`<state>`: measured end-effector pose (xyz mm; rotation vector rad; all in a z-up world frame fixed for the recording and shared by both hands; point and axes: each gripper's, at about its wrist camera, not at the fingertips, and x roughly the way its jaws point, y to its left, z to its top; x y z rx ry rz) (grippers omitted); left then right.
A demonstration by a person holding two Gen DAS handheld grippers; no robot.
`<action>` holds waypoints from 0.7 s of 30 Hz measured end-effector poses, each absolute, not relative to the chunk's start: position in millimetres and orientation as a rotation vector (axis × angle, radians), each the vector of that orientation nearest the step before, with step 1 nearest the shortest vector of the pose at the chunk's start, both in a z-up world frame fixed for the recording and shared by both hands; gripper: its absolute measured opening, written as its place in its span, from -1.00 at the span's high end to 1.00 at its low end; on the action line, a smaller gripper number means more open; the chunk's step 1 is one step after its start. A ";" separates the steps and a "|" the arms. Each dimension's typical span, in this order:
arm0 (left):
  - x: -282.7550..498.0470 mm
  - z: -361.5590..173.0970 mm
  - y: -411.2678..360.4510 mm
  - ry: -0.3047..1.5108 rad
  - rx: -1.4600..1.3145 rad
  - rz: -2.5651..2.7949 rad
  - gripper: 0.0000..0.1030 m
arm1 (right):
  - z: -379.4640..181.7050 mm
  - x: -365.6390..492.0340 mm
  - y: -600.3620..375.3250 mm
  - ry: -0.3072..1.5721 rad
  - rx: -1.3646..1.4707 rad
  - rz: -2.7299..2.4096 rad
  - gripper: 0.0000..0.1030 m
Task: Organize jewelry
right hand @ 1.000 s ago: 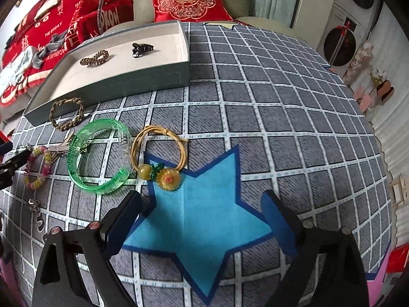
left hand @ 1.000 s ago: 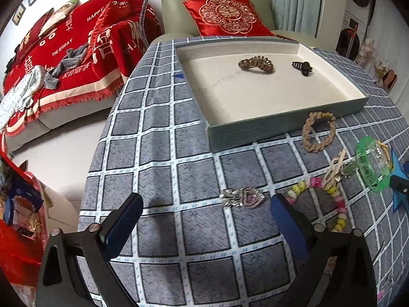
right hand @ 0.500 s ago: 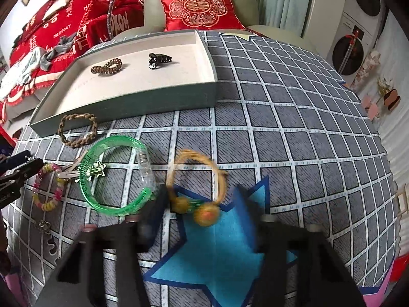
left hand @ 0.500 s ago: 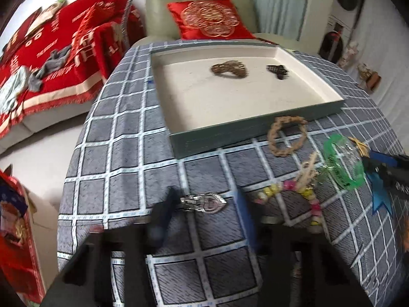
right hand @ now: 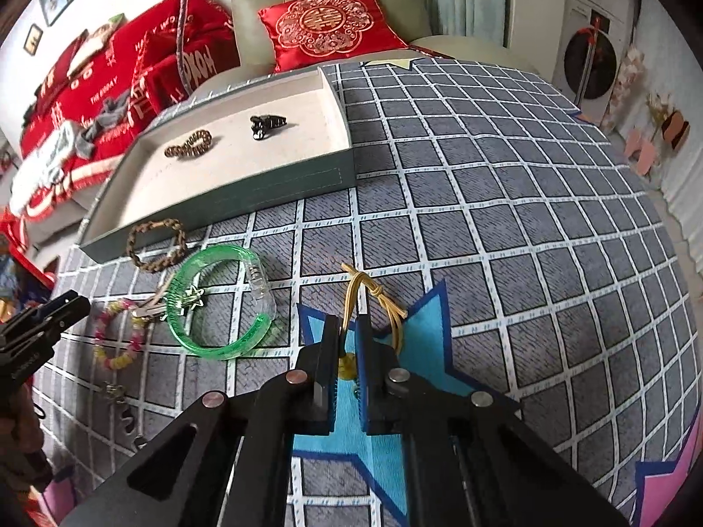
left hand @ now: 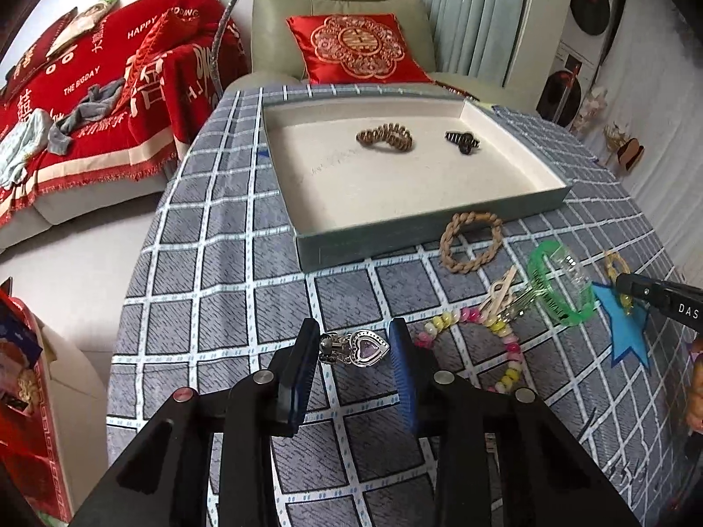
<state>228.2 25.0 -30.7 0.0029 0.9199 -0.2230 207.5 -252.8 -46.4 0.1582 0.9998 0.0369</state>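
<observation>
**Mia:** What are the two claws doing?

**Ben:** The right gripper is low over the blue star mat. Its two fingers are squeezed tight on the yellow cord bracelet. The left gripper is low on the checked tablecloth. Its fingers sit on both sides of the heart brooch. It is hard to tell if they press it yet.

**Mia:** What else is on the table, big things first?

**Ben:** The big tray sits at the far side. A brown spiral hair tie and a small black hair clip lie inside it, apart from each other. Just in front of the tray wall is the braided rope bracelet. Near it is the green bangle, with a little star charm on it. The colored bead bracelet lies just beside the left claw's right finger.
</observation>
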 end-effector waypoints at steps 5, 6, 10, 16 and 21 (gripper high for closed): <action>224.4 -17.2 26.3 0.892 -0.006 -0.232 0.08 | -37.0 201.1 -259.3 0.979 0.211 0.055 0.86; 224.4 -15.8 26.6 0.889 -0.006 -0.233 0.08 | -34.6 200.3 -259.5 0.974 0.212 0.058 0.86; 222.2 -7.9 27.9 0.869 -0.012 -0.234 0.08 | -26.7 198.8 -260.5 0.960 0.215 0.065 0.86; 219.3 -6.4 27.9 0.862 -0.008 -0.239 0.08 | -40.7 198.9 -259.3 1.008 0.157 0.054 -0.17; 219.0 -7.3 26.9 0.867 -0.006 -0.241 0.08 | -54.8 200.8 -257.7 1.017 0.128 0.035 -0.21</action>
